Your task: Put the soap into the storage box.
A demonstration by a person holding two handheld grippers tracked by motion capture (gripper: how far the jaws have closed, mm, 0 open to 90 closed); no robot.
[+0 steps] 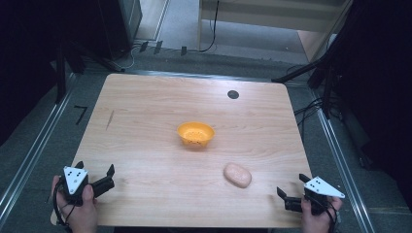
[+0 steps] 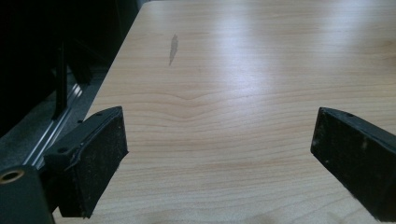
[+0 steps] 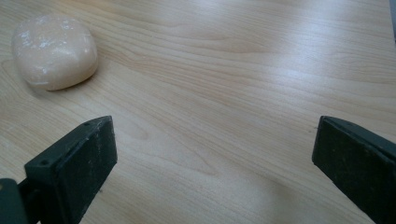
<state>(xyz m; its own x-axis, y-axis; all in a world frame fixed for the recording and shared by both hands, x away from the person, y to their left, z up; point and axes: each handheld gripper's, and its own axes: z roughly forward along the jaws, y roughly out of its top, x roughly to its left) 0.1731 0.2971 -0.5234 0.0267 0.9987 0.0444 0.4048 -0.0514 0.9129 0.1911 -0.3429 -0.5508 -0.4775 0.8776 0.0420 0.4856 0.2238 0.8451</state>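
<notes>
Bun (image 1: 237,174) lies near, up-left of right tool (image 1: 291,188), jaws wide, w/ nothing held.

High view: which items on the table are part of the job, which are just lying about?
Job:
- pale pink lump, nearest the open right gripper
- orange bowl, mid-table

Lying about:
- black disc near the far edge
- dark streak on the table

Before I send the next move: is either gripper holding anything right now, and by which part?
Nothing is held. The left gripper and right gripper both have open jaws over bare wooden table; the pale pink rounded lump lies untouched.
</notes>
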